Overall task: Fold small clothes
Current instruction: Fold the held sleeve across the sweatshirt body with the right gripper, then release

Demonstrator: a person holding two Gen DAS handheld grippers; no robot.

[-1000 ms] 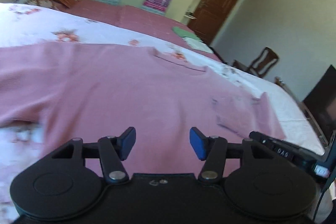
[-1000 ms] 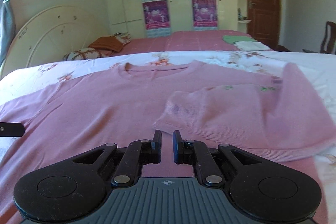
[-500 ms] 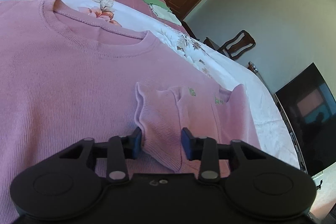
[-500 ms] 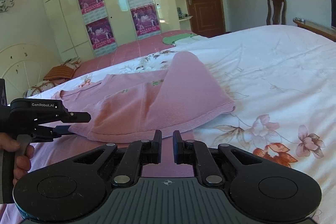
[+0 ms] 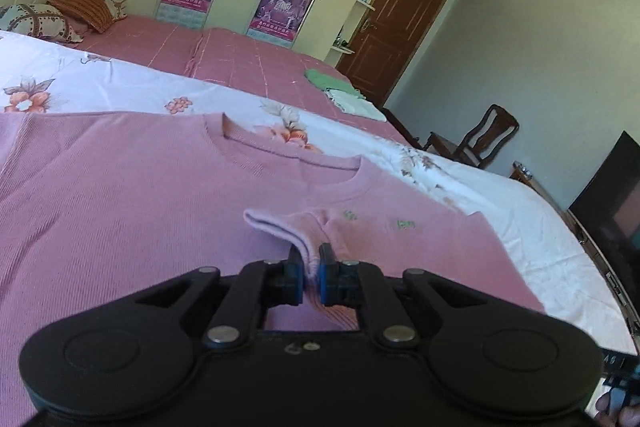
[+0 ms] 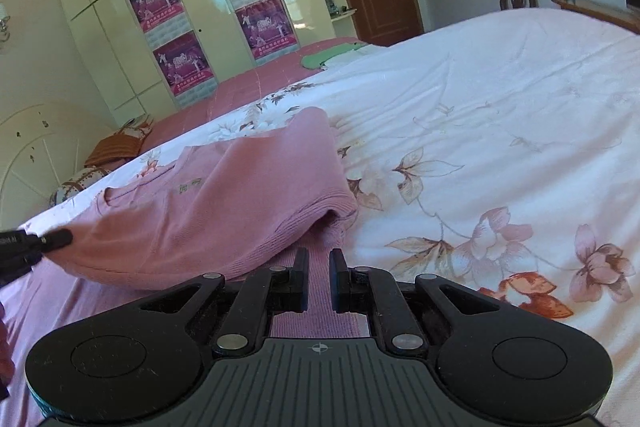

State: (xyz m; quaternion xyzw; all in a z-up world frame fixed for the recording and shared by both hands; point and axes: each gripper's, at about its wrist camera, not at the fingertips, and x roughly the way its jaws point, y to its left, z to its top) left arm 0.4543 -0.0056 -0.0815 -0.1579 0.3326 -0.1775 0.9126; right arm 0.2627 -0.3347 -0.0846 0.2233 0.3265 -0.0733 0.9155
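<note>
A pink knitted sweater (image 5: 120, 211) lies spread on the flowered bedsheet (image 5: 100, 83), its right sleeve folded across the chest. My left gripper (image 5: 310, 277) is shut on the sleeve cuff (image 5: 276, 227) and holds it just above the sweater's front. In the right wrist view the folded sleeve (image 6: 240, 199) humps up over the sweater's body, and the left gripper's tip (image 6: 52, 239) shows at its left end. My right gripper (image 6: 318, 279) hovers low over the sweater's hem (image 6: 316, 307), jaws nearly shut with a narrow gap and nothing between them.
The bed (image 6: 500, 131) stretches wide to the right with bare flowered sheet. A pink cover (image 5: 248, 63) with folded green and white clothes (image 5: 340, 91) lies beyond. Pillows (image 5: 60, 15) sit at the headboard. A chair (image 5: 480, 139), a door (image 5: 404, 23) and a dark screen (image 5: 608, 203) stand off the bed.
My left gripper has closed on the sleeve cuff and lifted it slightly; it was open around it before. My right gripper has swung right toward the sweater's edge, still nearly shut.
</note>
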